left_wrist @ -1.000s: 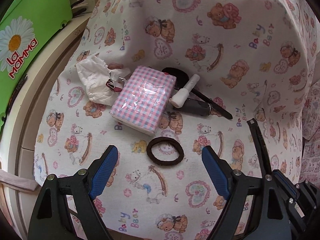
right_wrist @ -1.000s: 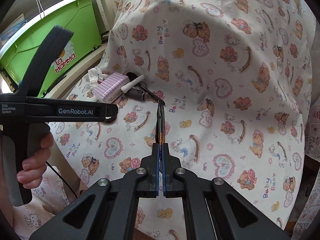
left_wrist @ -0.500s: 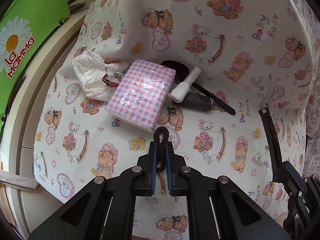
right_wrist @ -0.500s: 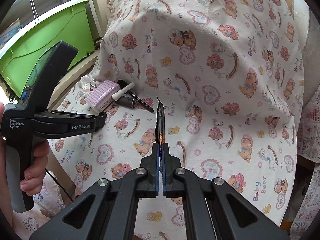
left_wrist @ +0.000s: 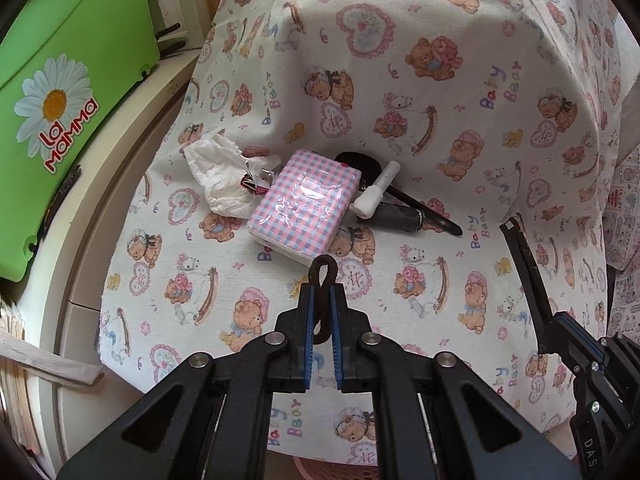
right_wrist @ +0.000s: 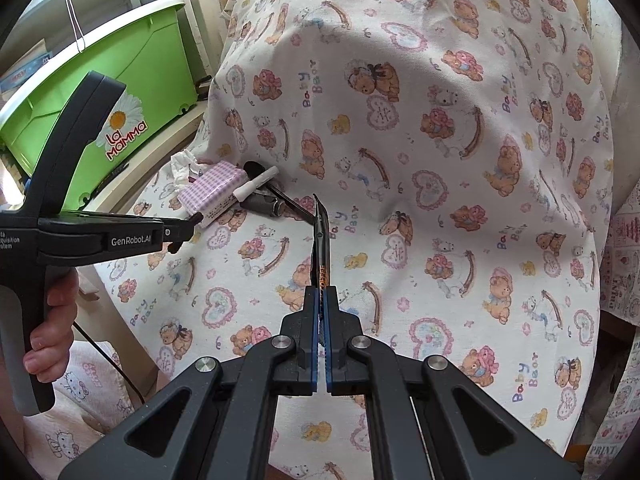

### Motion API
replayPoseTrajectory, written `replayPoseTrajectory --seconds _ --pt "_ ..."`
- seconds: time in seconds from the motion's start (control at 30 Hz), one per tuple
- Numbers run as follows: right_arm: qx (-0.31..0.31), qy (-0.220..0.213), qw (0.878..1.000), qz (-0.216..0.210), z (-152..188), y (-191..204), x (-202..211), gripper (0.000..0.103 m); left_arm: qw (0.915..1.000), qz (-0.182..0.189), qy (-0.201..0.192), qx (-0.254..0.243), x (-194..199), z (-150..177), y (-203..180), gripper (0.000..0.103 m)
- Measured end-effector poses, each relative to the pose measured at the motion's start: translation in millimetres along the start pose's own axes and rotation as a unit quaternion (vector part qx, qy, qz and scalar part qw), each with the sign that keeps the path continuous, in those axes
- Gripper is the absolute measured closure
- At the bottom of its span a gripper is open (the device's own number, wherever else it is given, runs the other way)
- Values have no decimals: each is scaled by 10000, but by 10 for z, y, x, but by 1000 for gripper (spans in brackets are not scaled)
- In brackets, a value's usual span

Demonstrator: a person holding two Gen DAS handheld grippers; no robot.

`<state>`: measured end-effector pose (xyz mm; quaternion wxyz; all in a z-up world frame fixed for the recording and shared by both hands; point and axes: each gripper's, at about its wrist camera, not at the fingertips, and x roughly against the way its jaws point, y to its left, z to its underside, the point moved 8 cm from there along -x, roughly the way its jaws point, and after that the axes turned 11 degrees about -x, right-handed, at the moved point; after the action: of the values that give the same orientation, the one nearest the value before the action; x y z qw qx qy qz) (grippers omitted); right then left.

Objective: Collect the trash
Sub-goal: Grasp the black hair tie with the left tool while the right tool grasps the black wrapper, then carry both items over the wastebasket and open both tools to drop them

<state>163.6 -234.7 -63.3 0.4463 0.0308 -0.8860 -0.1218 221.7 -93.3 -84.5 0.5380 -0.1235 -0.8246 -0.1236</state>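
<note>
Teddy-print cloth (left_wrist: pixel 460 92) with tissue pack (left_wrist: pixel 304 208), crumpled tissue (left_wrist: pixel 218 176), black spoon (left_wrist: pixel 408 200).

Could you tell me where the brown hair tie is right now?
In the left wrist view, the hair tie is pinched in the left tool, just below the checked tissue pack.

Left gripper (left_wrist: pixel 321 312) pinching brown hair tie (left_wrist: pixel 321 280), pink checked tissue pack (left_wrist: pixel 304 206) beyond, teddy-print cloth (left_wrist: pixel 440 120) beneath
</note>
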Motion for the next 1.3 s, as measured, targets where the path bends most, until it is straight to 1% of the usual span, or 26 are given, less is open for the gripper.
replayPoseTrajectory --seconds 0.1,0.23,0.27,0.4,0.57,0.67,0.8,0.93,1.03,1.1,1.17,1.23,1.3 --pt "-60 -83 9999 -59 0 14 71 100 9999 -14 -138 35 121 57 26 96" --pt "-120 -159 9997 -141 30 53 182 100 9990 248 -198 308 275 209 25 96" --pt "-118 -185 9996 -178 39 73 221 100 9989 247 -226 326 329 233 31 96" --pt "-117 -290 9988 -377 111 171 416 100 9987 -10 -467 206 622 343 -31 96" --pt "-139 -287 9964 -785 394 338 666 100 9978 -65 -643 167 895 617 -53 96" --pt "-47 -351 9963 -789 616 451 789 100 9973 -26 -691 245 957 821 -38 96" --pt "-22 -291 9959 -854 878 555 876 100 9975 16 -658 240 979 1092 -84 95" --pt "0 -220 9960 -869 1087 594 920 100 9978 193 -588 243 936 1286 -135 95" --pt "51 -12 9947 -1025 1213 618 895 100 9982 216 -499 252 844 1359 -133 95" --pt "218 242 9928 -1156 1308 673 832 100 9985 286 -382 257 763 1408 -134 95" --pt "337 287 9937 -1028 1374 696 765 100 9985 437 -206 238 663 1459 -159 95" --pt "424 442 9932 -986 1431 720 661 100 9980 593 19 200 541 1515 -198 95" --pt "384 582 9931 -944 1480 714 562 100 9971 702 228 158 417 1576 -240 95"
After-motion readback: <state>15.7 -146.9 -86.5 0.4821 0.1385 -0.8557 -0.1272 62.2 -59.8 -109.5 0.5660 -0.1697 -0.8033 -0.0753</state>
